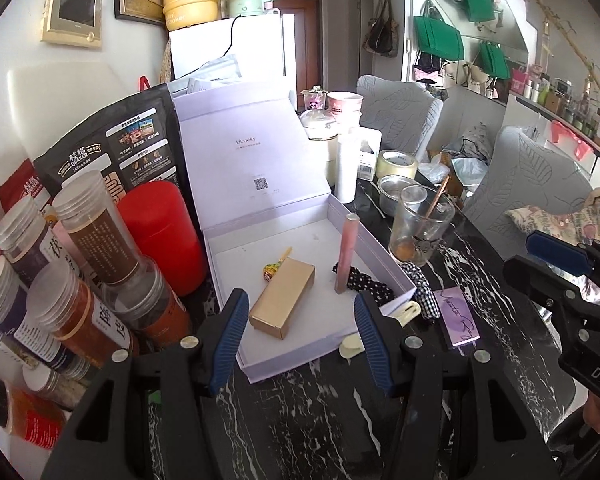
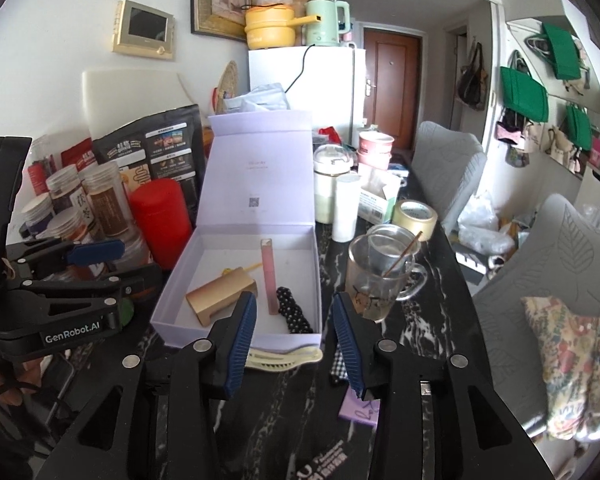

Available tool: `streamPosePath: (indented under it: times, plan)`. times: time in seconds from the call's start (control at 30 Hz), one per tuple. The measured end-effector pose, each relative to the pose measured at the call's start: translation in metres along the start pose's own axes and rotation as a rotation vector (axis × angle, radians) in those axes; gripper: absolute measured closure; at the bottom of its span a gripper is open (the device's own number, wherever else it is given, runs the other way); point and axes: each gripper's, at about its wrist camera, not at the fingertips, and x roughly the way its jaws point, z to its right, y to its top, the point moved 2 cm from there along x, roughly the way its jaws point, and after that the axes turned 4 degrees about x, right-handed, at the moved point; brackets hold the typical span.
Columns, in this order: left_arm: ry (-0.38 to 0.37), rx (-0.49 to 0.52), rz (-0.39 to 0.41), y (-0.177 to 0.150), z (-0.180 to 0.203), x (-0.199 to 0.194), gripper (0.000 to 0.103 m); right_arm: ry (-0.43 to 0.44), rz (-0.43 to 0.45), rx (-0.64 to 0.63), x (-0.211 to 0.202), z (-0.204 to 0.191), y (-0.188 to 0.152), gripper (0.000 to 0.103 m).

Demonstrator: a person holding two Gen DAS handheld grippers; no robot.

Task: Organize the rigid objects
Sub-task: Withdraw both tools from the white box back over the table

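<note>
An open lilac box (image 1: 384, 256) (image 2: 180, 336) stands on the black marble table with its lid raised. Inside lie a gold box (image 1: 282, 304) (image 2: 220, 292), a lollipop (image 1: 270, 274), a pink tube (image 1: 346, 252) (image 2: 269, 276) and a polka-dot hair band (image 1: 364, 280) (image 2: 292, 312). My left gripper (image 1: 300, 340) hovers open before the box's near wall, nothing between its fingers. My right gripper (image 2: 294, 332) is open too, above a cream hair clip (image 2: 284, 358) lying outside the box, without touching it. Each gripper shows at the edge of the other's view.
A gingham scrunchie (image 1: 424, 288) and a purple card (image 1: 460, 316) lie right of the box. A glass mug (image 2: 376, 276), a tape roll (image 2: 414, 216) and cups stand behind. A red canister (image 1: 160, 232) and several spice jars (image 1: 60, 280) crowd the left. Grey chairs line the right edge.
</note>
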Motion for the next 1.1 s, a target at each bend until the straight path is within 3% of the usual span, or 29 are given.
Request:
streamPosePath:
  times: [0.1,0.37,0.67,1.1]
  plan:
    - [0.0,0.007,0.013,-0.006,0.006,-0.009,0.02,-0.005,0.009,-0.002,-0.013,-0.001,-0.005,0.06]
    - [-0.032,0.021,0.022,-0.022,0.019,-0.028,0.019,-0.024,0.034,0.006,-0.044,0.0,-0.023,0.055]
    - [-0.078,0.053,0.026,-0.041,0.038,-0.043,0.019,-0.035,0.048,0.012,-0.072,-0.001,-0.044,0.042]
    - [-0.116,0.071,0.003,-0.069,0.05,-0.042,0.019,-0.067,0.007,0.054,-0.081,0.005,-0.081,0.041]
